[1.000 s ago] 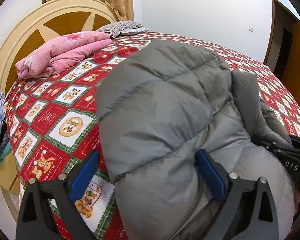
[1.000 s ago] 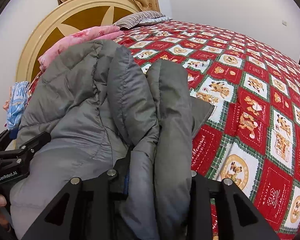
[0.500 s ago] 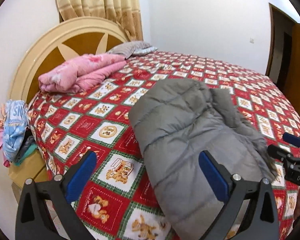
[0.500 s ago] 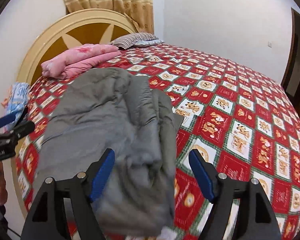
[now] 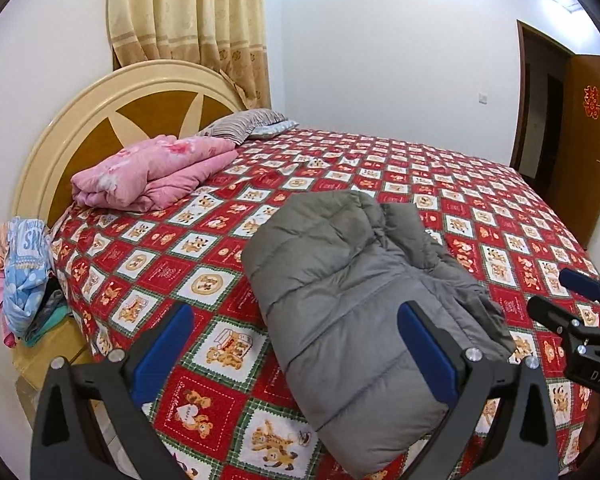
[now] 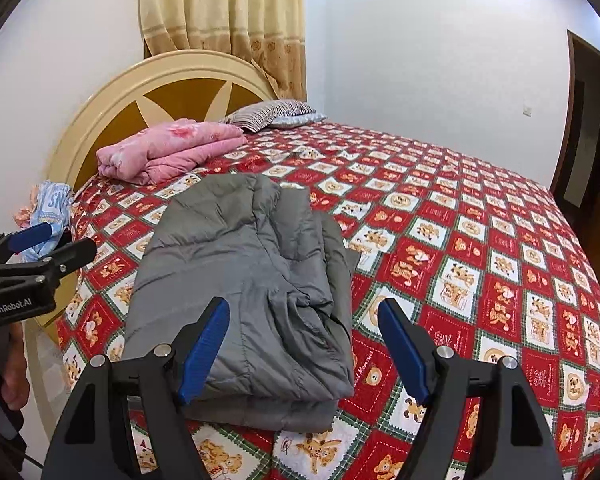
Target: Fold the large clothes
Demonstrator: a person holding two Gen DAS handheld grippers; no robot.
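The bed [image 5: 480, 208], covered in a red bear-print quilt, filled the room below a curtain [image 5: 192, 20] at 12 o'clock; the folded grey jacket [image 5: 360, 300] lay near its front edge; a pink blanket [image 5: 152, 172] lay at 10 o'clock. The left claw [image 5: 296, 352] stood apart, clear of the jacket; the right claw [image 6: 304, 348], having just opened, stood apart and gripped nothing.
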